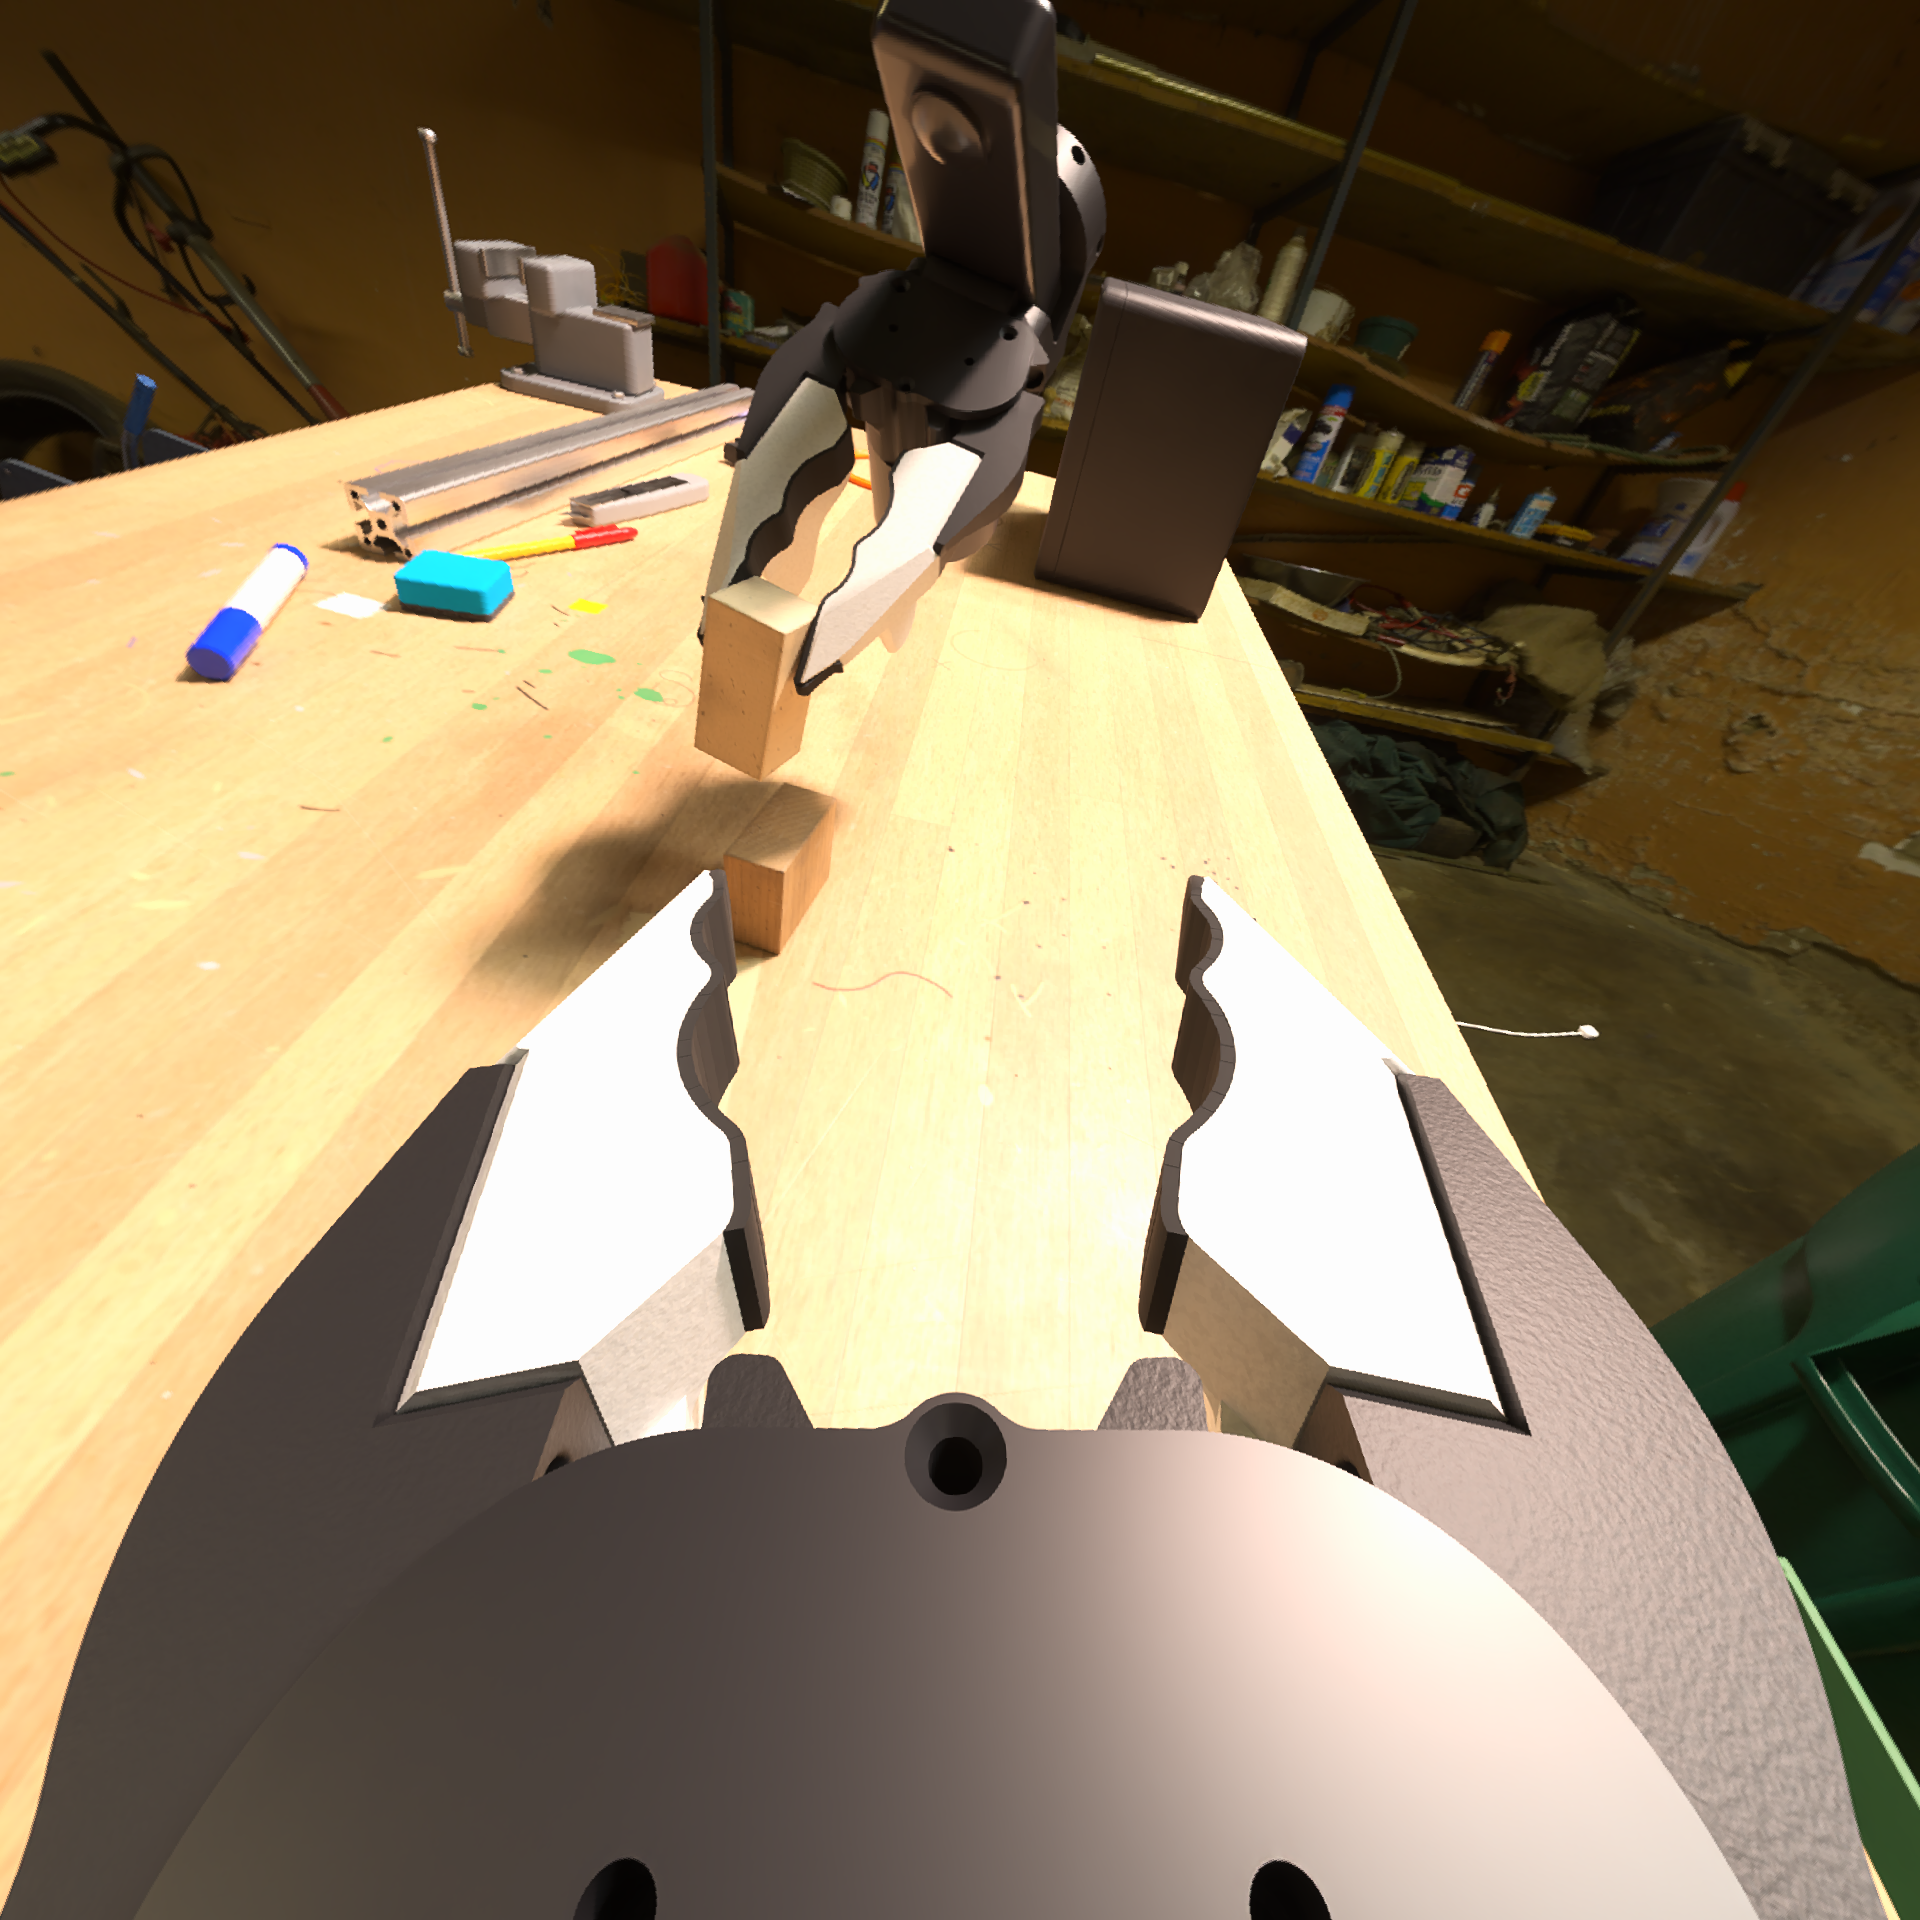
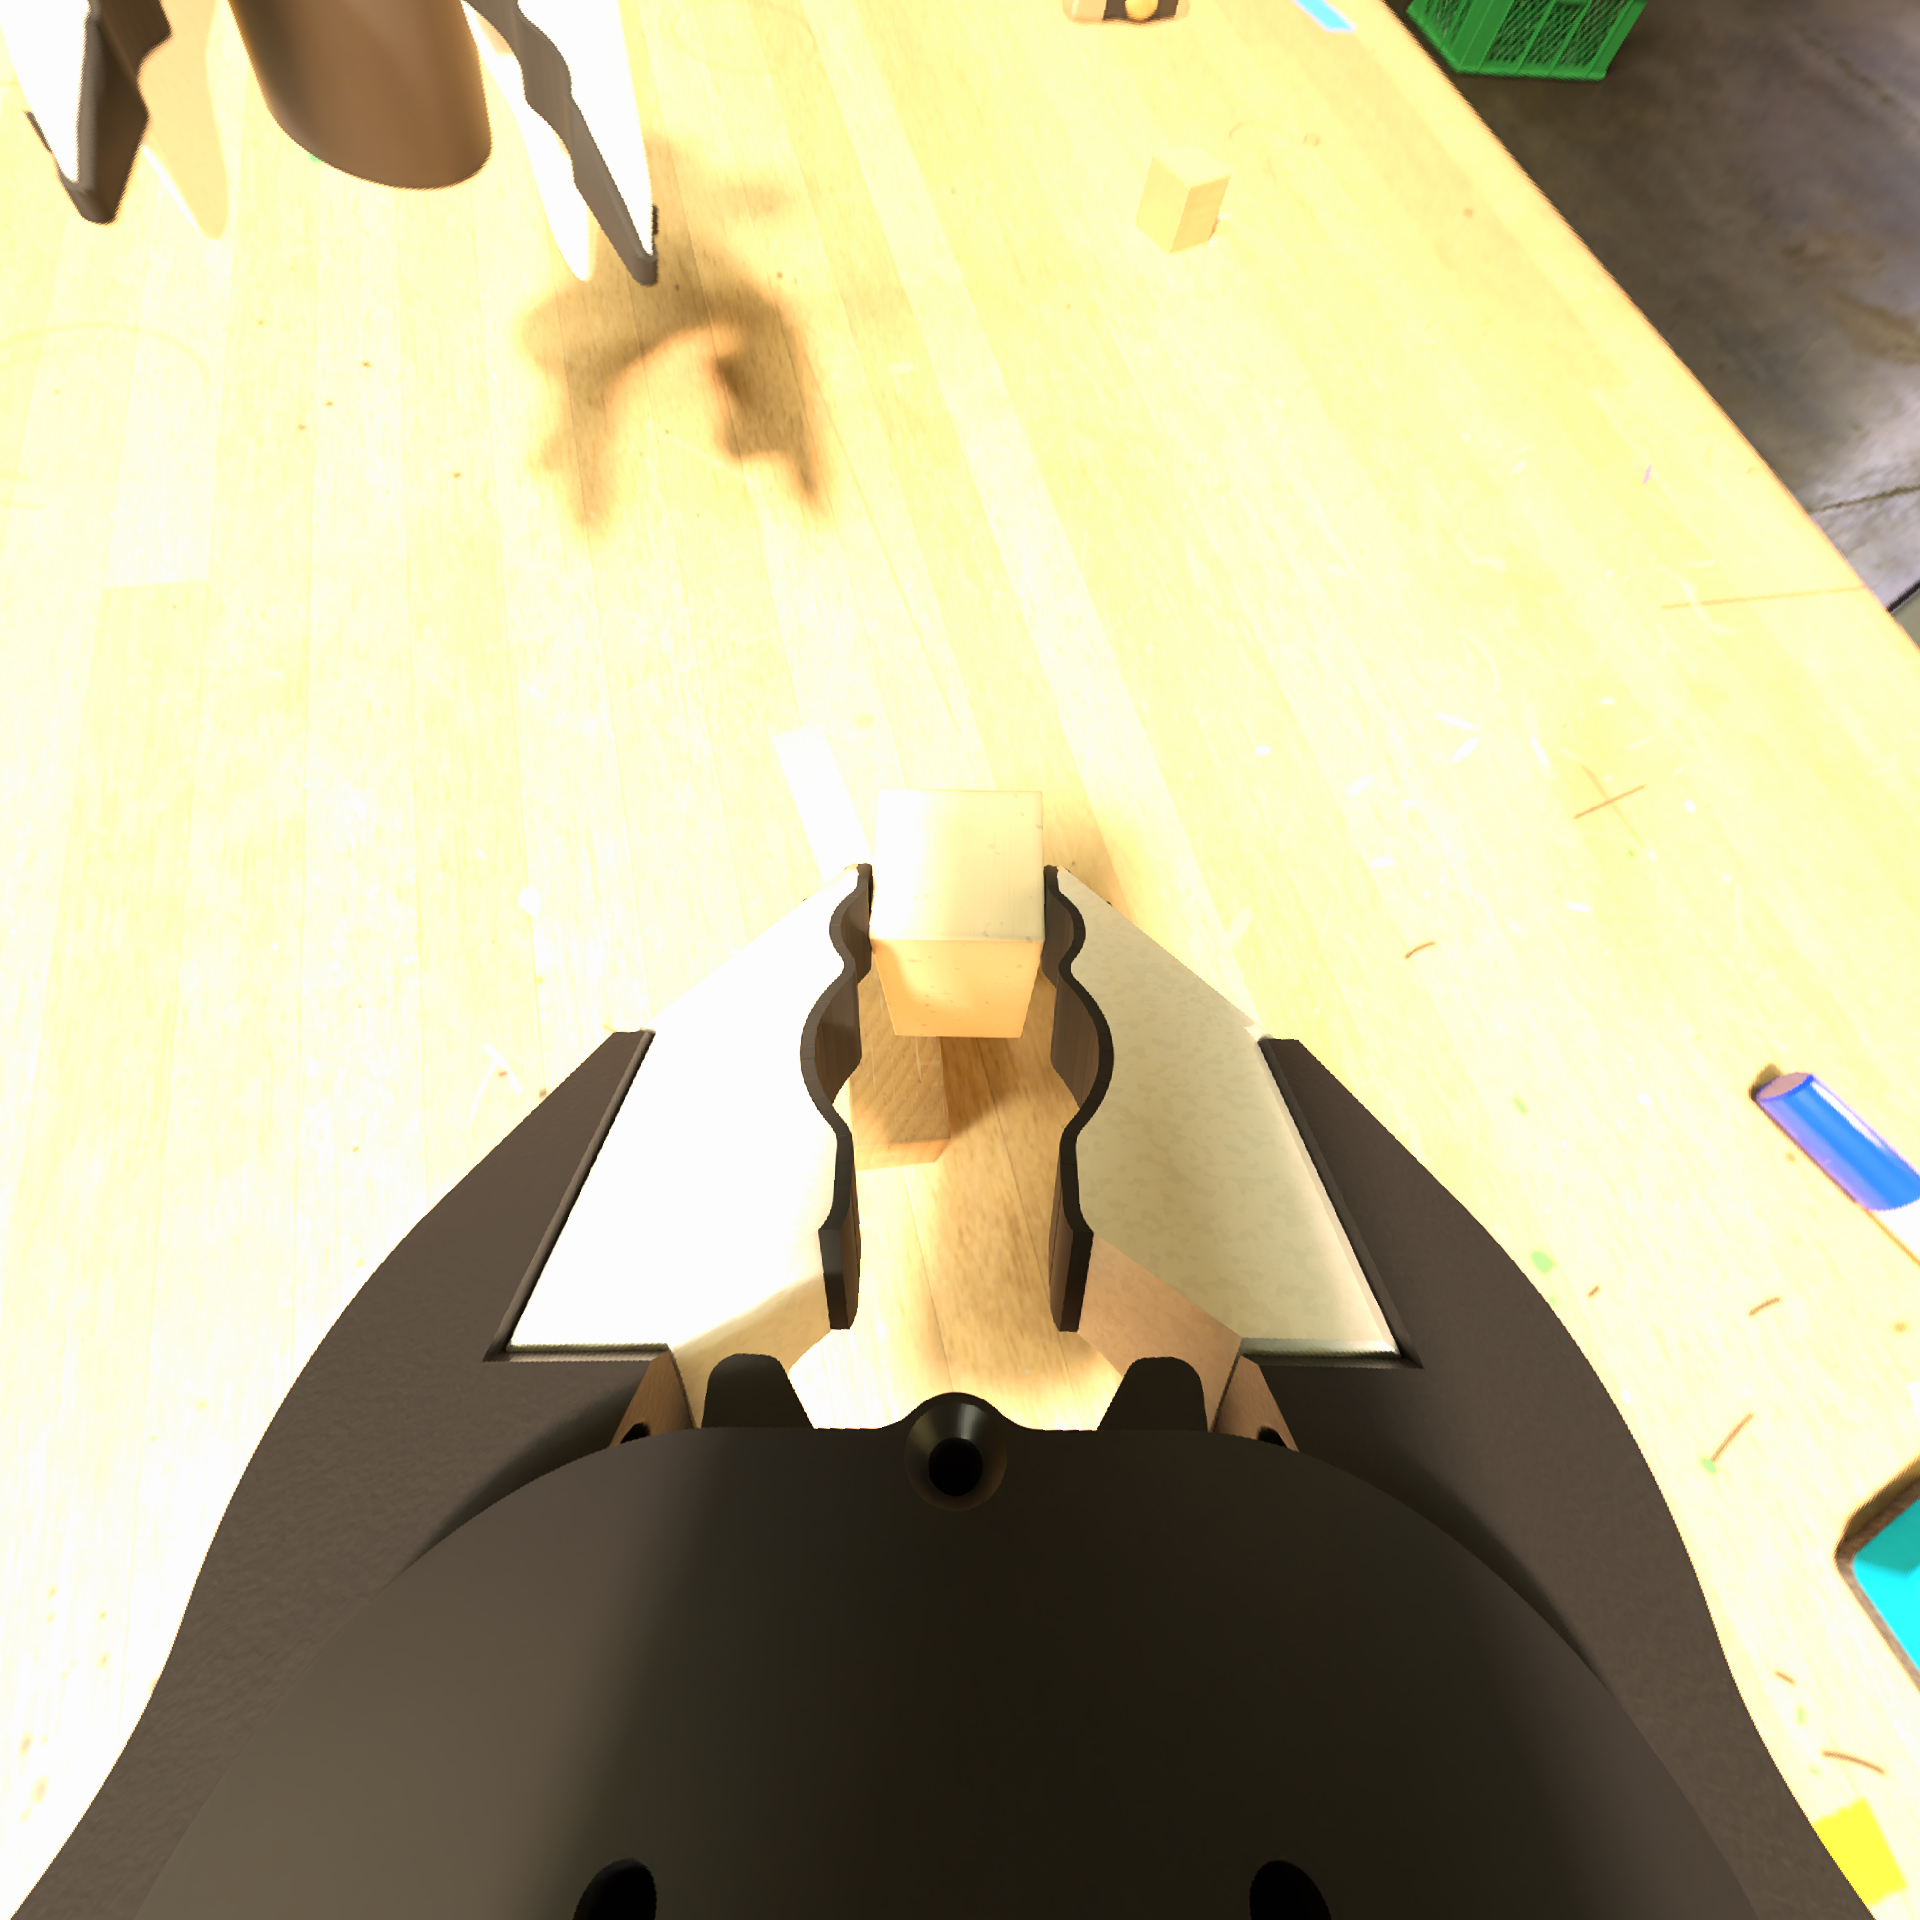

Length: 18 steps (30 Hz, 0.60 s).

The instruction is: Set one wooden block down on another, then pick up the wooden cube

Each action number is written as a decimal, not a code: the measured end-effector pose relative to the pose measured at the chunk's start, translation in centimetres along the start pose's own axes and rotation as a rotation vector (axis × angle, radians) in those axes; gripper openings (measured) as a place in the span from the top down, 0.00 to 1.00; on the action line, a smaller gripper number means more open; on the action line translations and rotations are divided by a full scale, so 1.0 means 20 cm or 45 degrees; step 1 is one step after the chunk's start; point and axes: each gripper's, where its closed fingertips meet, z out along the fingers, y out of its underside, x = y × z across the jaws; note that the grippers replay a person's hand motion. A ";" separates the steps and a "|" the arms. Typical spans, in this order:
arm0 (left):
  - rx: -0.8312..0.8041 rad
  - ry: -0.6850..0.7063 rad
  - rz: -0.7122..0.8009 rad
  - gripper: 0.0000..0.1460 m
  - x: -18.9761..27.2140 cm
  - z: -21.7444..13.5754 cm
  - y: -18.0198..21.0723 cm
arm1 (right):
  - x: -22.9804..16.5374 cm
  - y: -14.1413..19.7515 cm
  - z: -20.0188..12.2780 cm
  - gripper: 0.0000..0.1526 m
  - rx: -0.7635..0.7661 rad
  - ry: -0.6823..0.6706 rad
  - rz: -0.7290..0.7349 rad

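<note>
My right gripper (image 2: 956,878) is shut on a pale wooden block (image 2: 956,966) and holds it in the air. In the left wrist view the right gripper (image 1: 769,644) hangs this block (image 1: 753,686), slightly tilted, just above a second wooden block (image 1: 784,868) that lies on the bench; a small gap shows between them. The lower block (image 2: 904,1091) shows in shadow under the held one. A small wooden cube (image 2: 1179,208) stands alone farther along the bench. My left gripper (image 1: 956,894) is open and empty, low over the bench just short of the lower block; it also shows in the right wrist view (image 2: 369,239).
On the wooden bench (image 1: 1039,1039) lie a blue marker (image 1: 244,613), a cyan eraser (image 1: 454,585), a red-and-yellow pen (image 1: 561,542) and an aluminium rail (image 1: 540,468). A vise (image 1: 561,312) and a dark box (image 1: 1164,457) stand behind. A green crate (image 2: 1527,31) stands on the bench near its edge.
</note>
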 end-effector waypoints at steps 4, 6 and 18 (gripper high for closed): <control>0.006 0.013 -0.021 0.41 0.02 0.01 0.05 | 0.00 0.09 0.03 0.79 -0.059 -0.029 0.040; -0.004 0.020 -0.039 0.42 0.02 0.02 0.07 | -0.01 0.11 0.04 0.79 -0.063 -0.041 0.064; -0.028 0.074 -0.053 0.42 0.04 0.06 0.09 | -0.07 0.13 0.06 0.79 0.012 -0.151 0.041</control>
